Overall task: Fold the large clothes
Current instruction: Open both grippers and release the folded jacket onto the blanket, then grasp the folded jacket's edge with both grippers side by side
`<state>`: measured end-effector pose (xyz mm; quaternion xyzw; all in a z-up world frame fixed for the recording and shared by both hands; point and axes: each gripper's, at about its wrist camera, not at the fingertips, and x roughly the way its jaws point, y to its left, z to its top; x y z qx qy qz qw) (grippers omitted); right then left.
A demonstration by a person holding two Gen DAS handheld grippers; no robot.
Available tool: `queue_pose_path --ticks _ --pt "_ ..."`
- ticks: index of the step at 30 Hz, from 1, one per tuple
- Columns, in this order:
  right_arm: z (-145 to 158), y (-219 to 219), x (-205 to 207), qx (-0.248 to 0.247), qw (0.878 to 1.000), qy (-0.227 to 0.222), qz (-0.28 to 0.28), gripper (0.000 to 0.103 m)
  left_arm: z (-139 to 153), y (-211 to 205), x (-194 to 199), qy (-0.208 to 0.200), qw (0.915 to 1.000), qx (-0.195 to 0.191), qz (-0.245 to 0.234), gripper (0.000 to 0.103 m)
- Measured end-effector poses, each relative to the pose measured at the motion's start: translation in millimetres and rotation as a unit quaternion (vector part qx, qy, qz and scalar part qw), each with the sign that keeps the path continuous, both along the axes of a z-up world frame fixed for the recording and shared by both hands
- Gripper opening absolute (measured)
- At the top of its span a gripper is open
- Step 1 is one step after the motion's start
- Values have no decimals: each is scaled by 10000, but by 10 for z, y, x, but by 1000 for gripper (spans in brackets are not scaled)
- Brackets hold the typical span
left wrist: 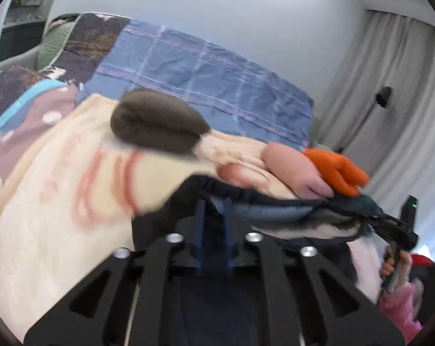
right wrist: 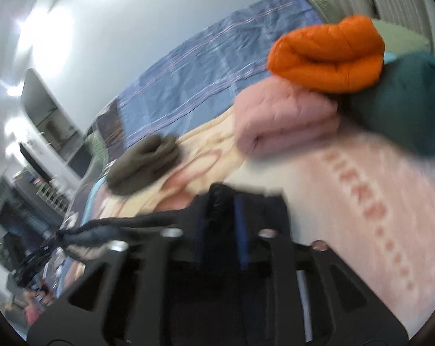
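Dark garment (left wrist: 275, 201), teal bundle (right wrist: 405, 103) right-view only.

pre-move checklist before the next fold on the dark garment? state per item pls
1. Left claw shut on dark garment: ok.
2. Right claw shut on the same garment: ok.
3. Fabric taut between the claws: ok.
4. Folded orange, pink, teal and brown pieces clear of the garment: cannot tell.
5. Bare landing spot on cream blanket: ok.
6. Sharp view: not ok, motion blur.

Dark garment (left wrist: 246, 201) hides left jaws' tips; teal bundle (right wrist: 405, 101) cut off at edge – right view blurred.
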<state>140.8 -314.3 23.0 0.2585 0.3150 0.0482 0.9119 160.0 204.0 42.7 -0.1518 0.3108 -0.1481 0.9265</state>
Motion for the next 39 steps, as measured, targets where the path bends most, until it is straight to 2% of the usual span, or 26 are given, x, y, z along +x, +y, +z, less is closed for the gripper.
queue_pose_path --ticks 1,2,4,5,7,10,14,16,17,18,20,21,22,24,28,30,32,34,37,39 --pt "21 -20 102 -101 9995 -9 -288 66 -12 -18 145 49 9998 110 149 44" --pt "43 -47 173 -164 9984 -53 -529 70 -43 -25 261 90 9993 211 308 45" --pt "79 -87 252 -101 9976 -86 -677 70 -135 -29 459 290 9977 369 492 47" --pt "85 -91 245 81 9985 -141 -531 70 -170 -36 495 365 9972 376 525 47" --pt "76 -17 192 69 9993 -217 -295 71 -177 -69 457 304 9979 353 449 47" --pt "6 297 136 -721 9973 -104 52 71 -137 -251 318 34 9974 683 222 48" --pt "-180 745 194 -1436 9881 67 547 70 -182 -708 223 -49 9936 1048 -429 48" --pt "-358 869 262 -1823 9818 364 386 70 -278 -947 196 -87 9904 1186 -708 64" --pt "-500 917 310 -2180 9734 679 157 70 -371 -1075 182 -107 9878 1325 -809 66" --pt "-756 927 370 -2677 9577 1027 -223 72 -503 -1190 187 -98 9844 1541 -846 71" --pt "-1072 822 406 -2775 9530 1104 -504 86 -803 -1322 268 -47 9762 2041 -727 76" --pt "-1138 741 414 -2478 9602 1181 -516 87 -949 -1319 326 -60 9748 2132 -652 83" --pt "-1180 607 425 -1922 9708 1345 -511 88 -1055 -1256 387 -68 9794 1930 -595 84" --pt "-1198 488 463 -1490 9765 1491 -454 89 -1120 -1132 493 171 9852 1639 -464 84" --pt "-1158 430 399 -1334 9815 1331 -332 89 -1132 -1100 432 215 9815 1861 -391 84" --pt "-1033 433 291 -1423 9824 1139 -396 82 -1085 -1045 368 231 9804 1938 -279 83" --pt "-799 575 119 -1810 9786 839 -501 61 -976 -942 281 260 9839 1762 -127 81" --pt "-577 771 26 -2043 9767 486 -435 46 -805 -842 170 138 9903 1382 -53 78" --pt "-281 1119 -101 -1992 9799 -62 54 46 -498 -796 47 -263 9953 937 -1 71" --pt "-217 1377 -75 -1938 9800 -224 399 47 -407 -867 65 -352 9962 801 25 67"
